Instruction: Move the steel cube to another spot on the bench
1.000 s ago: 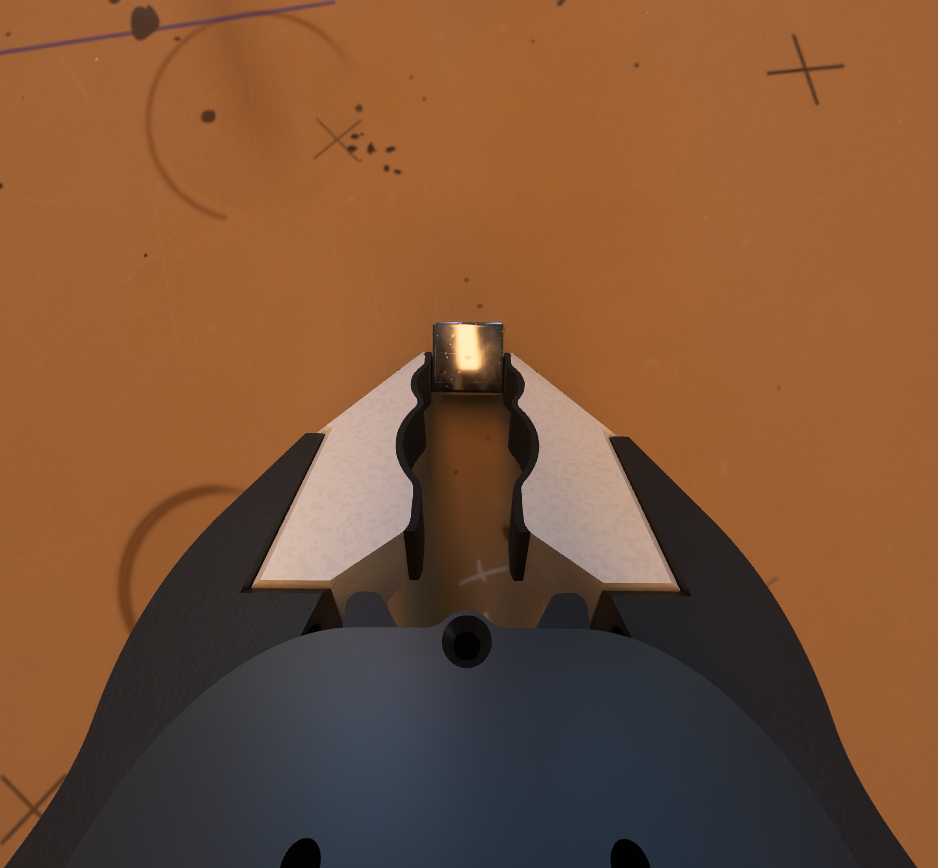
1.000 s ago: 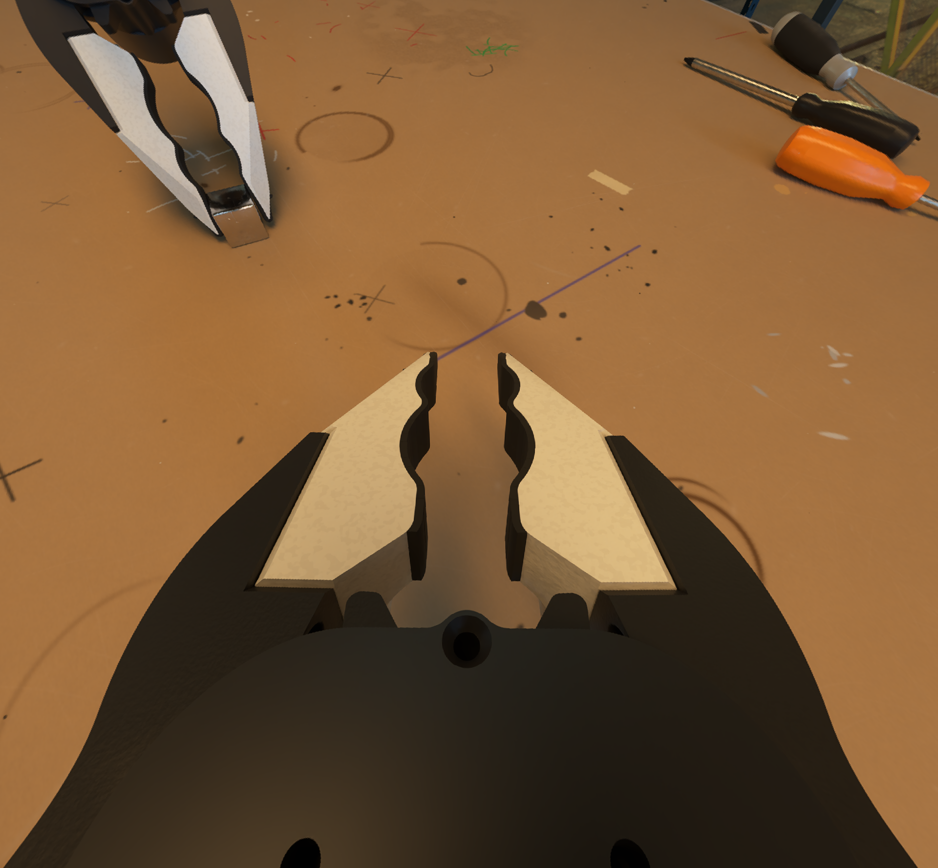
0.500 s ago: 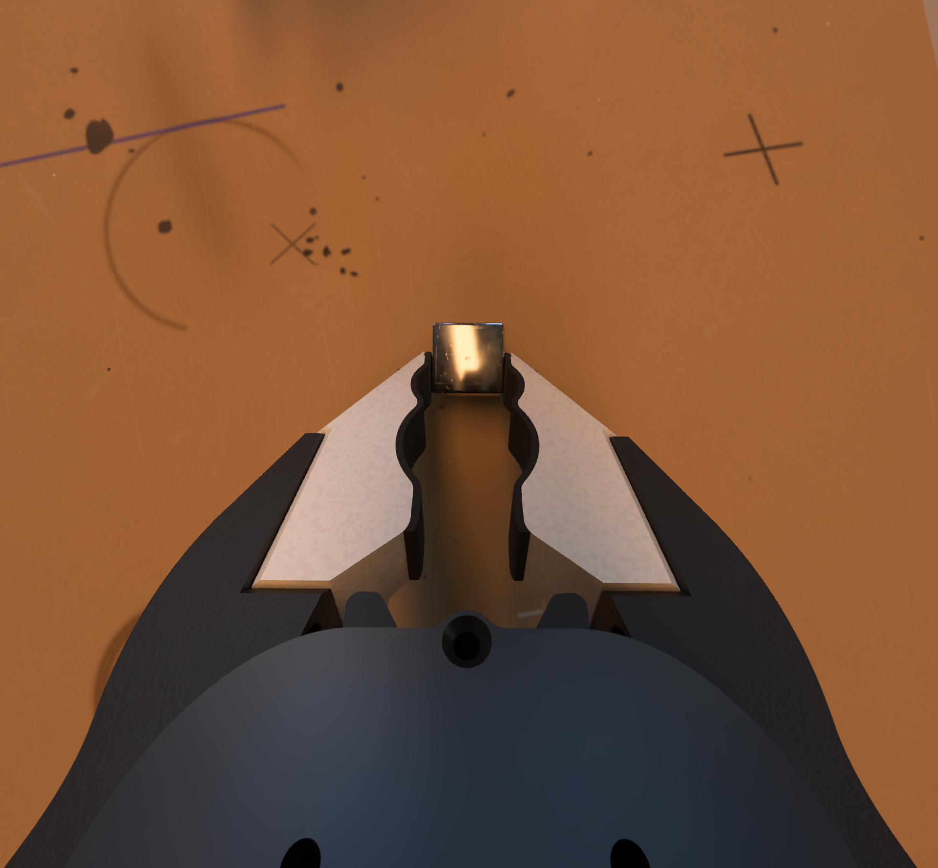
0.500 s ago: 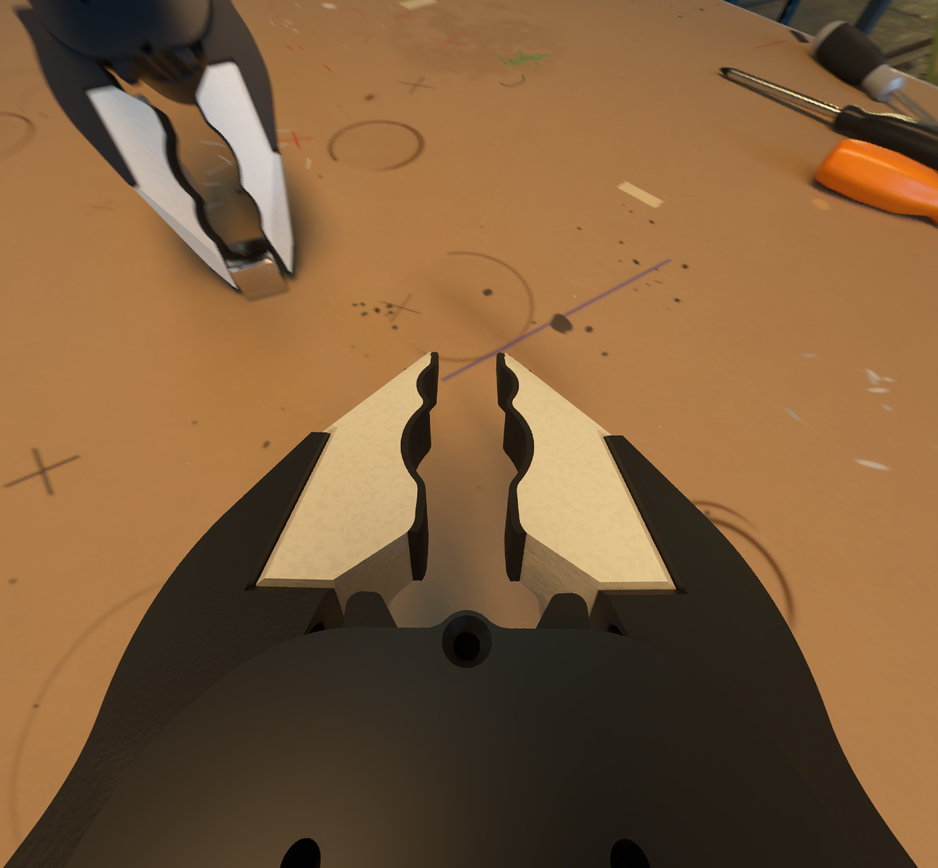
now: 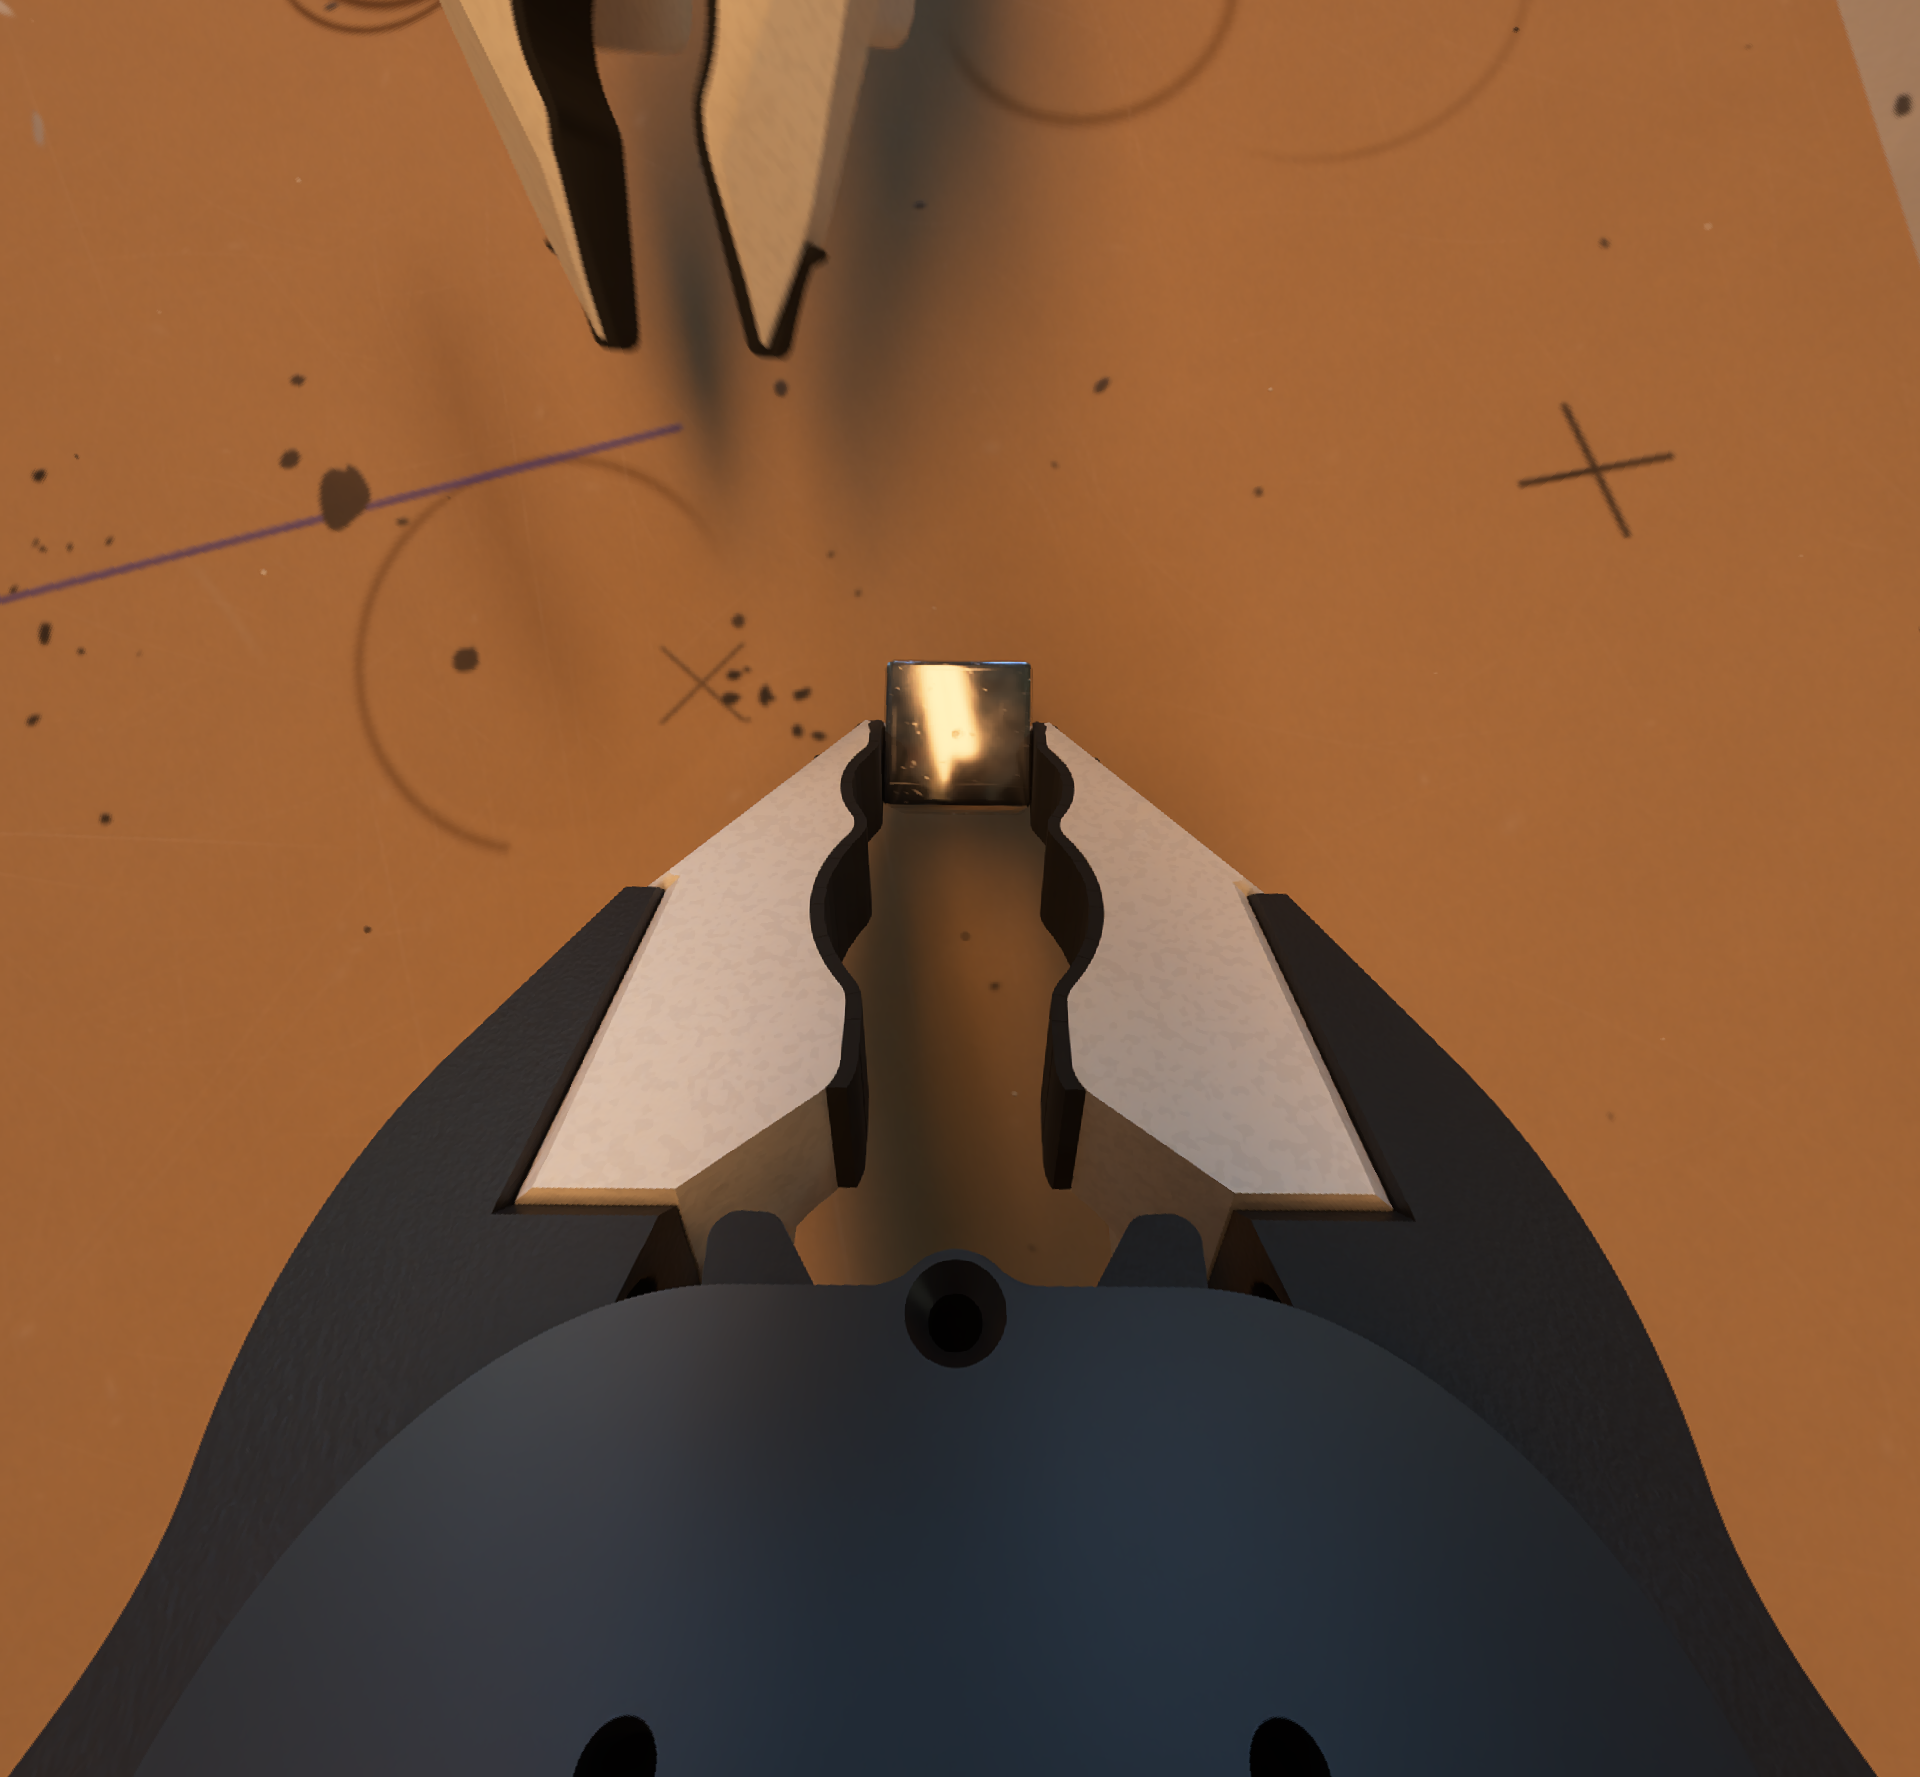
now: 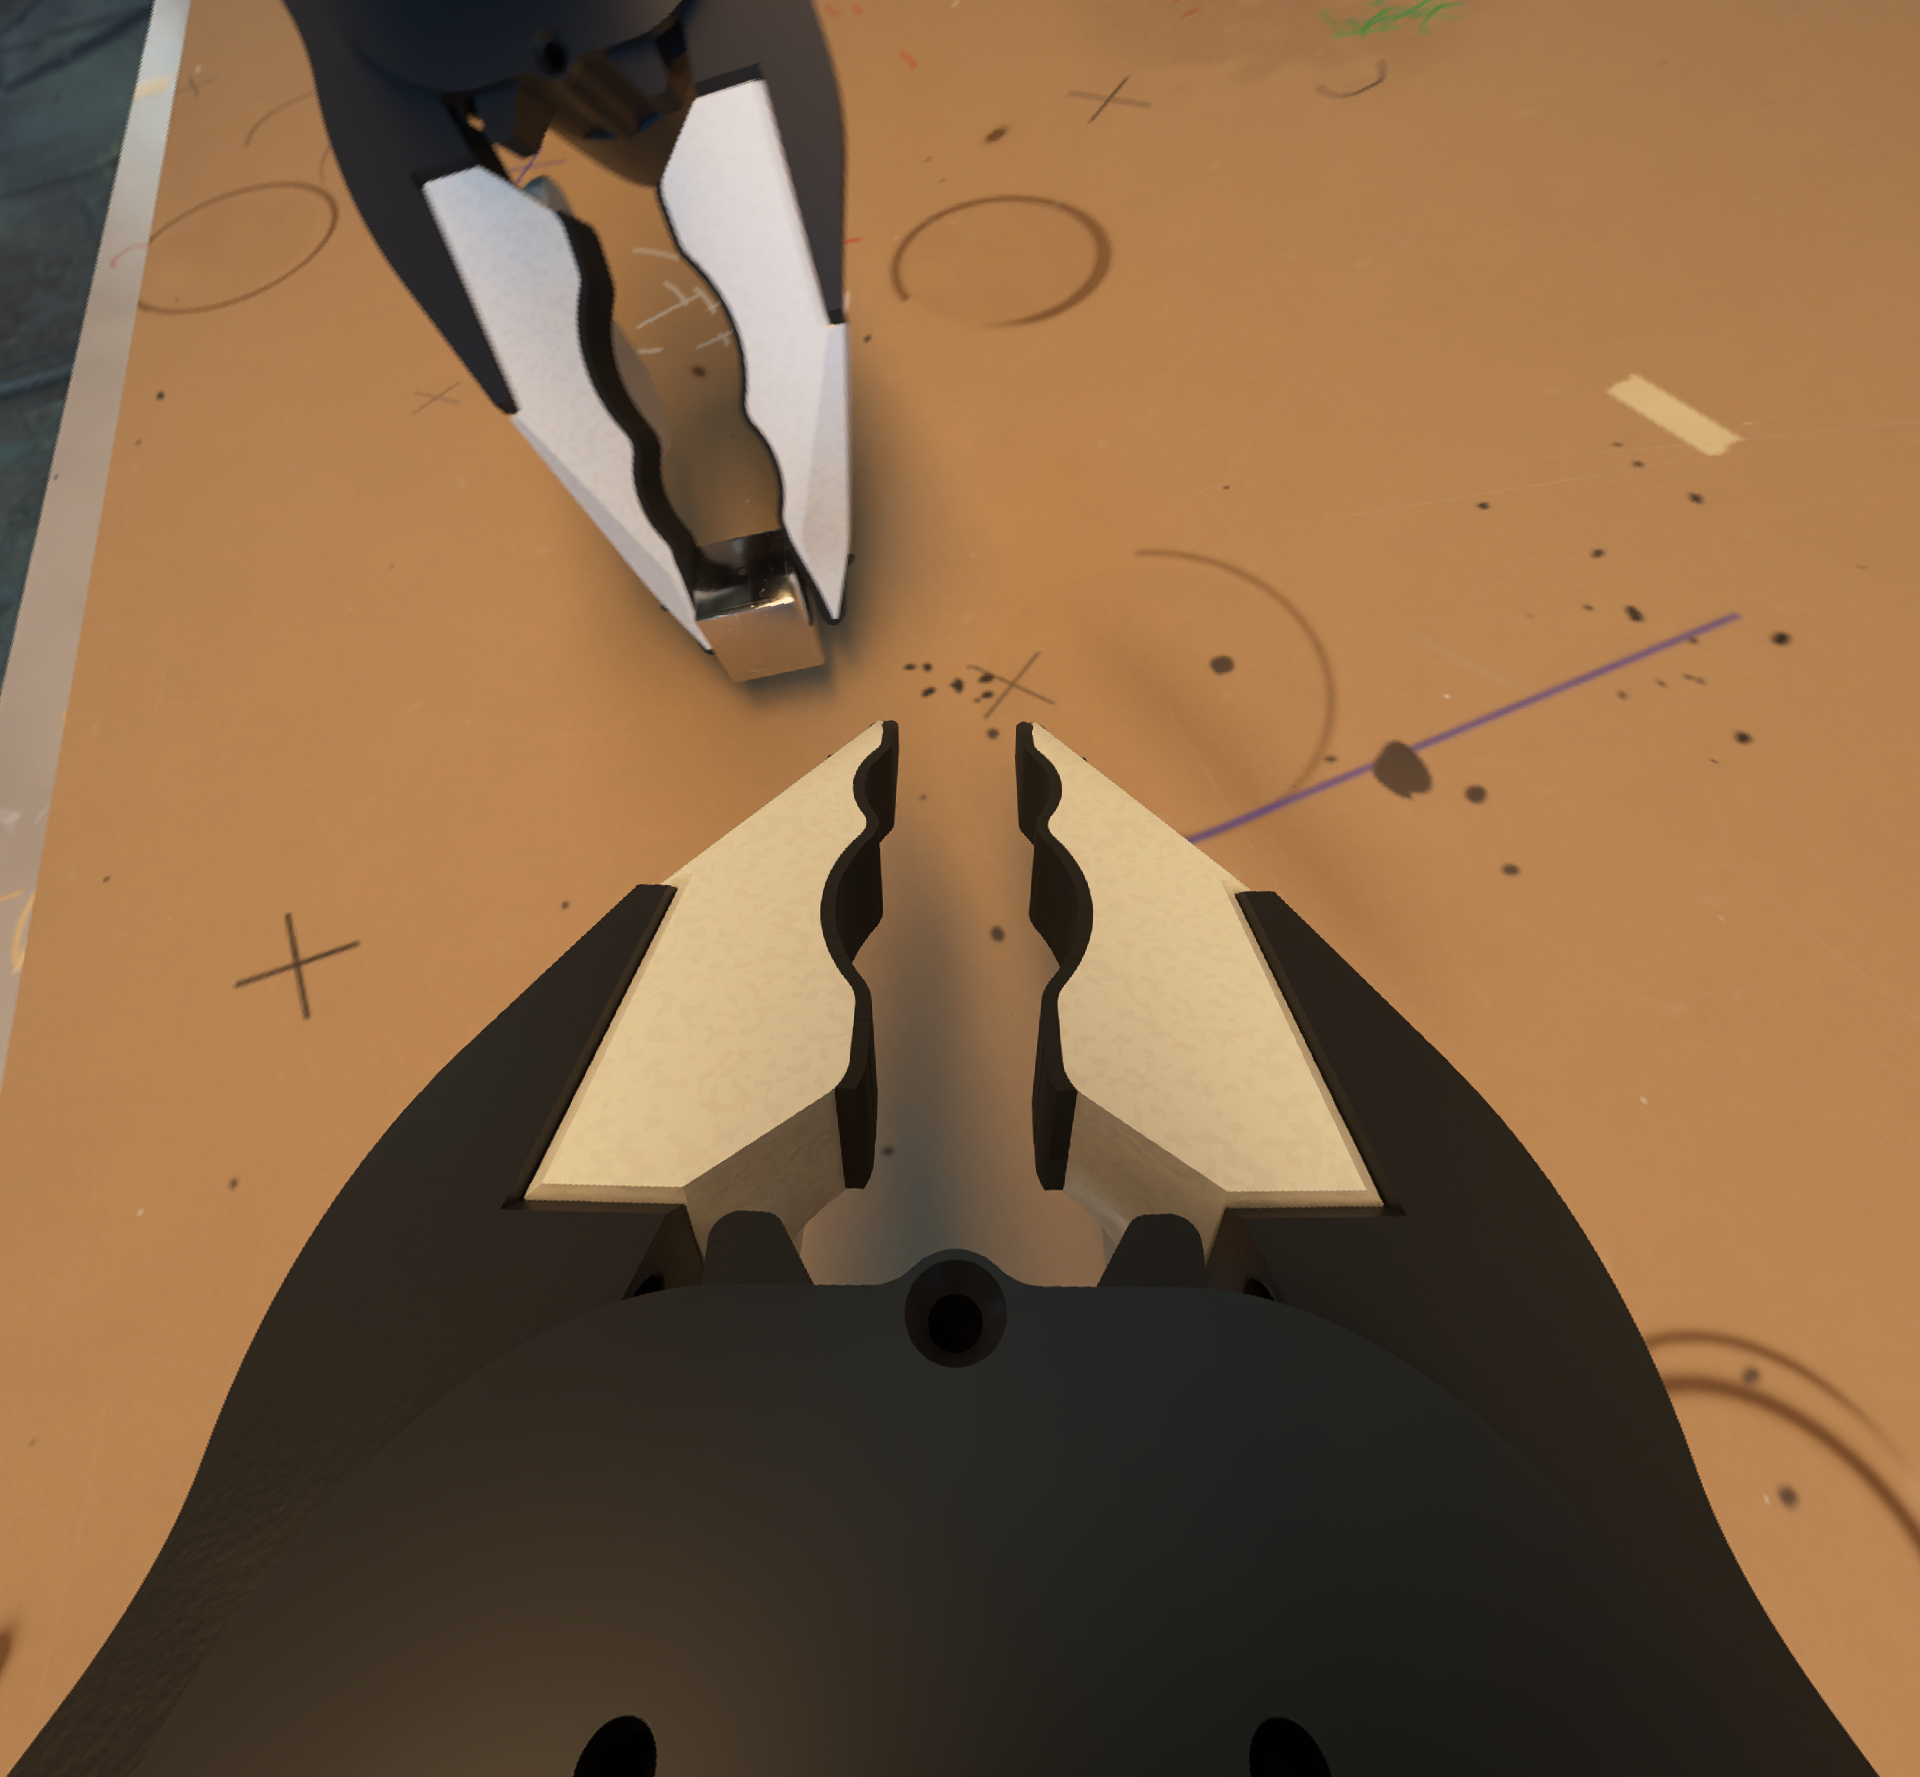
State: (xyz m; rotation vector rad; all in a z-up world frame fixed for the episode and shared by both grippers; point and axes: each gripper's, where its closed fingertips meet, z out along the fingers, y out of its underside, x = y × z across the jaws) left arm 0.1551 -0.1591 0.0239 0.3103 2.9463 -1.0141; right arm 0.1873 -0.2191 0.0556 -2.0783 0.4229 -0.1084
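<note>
The steel cube [image 5: 956,730] is small and shiny and sits clamped between the fingertips of my left gripper [image 5: 956,742]. In the right wrist view the left gripper [image 6: 769,621] points down at the brown bench [image 6: 1455,896] with the cube [image 6: 764,647] at or just above the surface; I cannot tell whether it touches. My right gripper [image 6: 956,732] is empty, its jaws a little apart, its tips a short way in front of the cube. It also shows at the top of the left wrist view [image 5: 691,343].
The bench's pale edge strip [image 6: 73,501] runs along the left, with a drop beyond it; it also shows in the left wrist view [image 5: 1860,13]. The surface carries pencil crosses, ring stains, black specks, a purple line [image 6: 1507,719] and a tape strip [image 6: 1673,415].
My left gripper has carried the cube across the bench toward my right gripper. The right gripper's fingers have come into the left wrist view. The screwdrivers have left the right wrist view.
</note>
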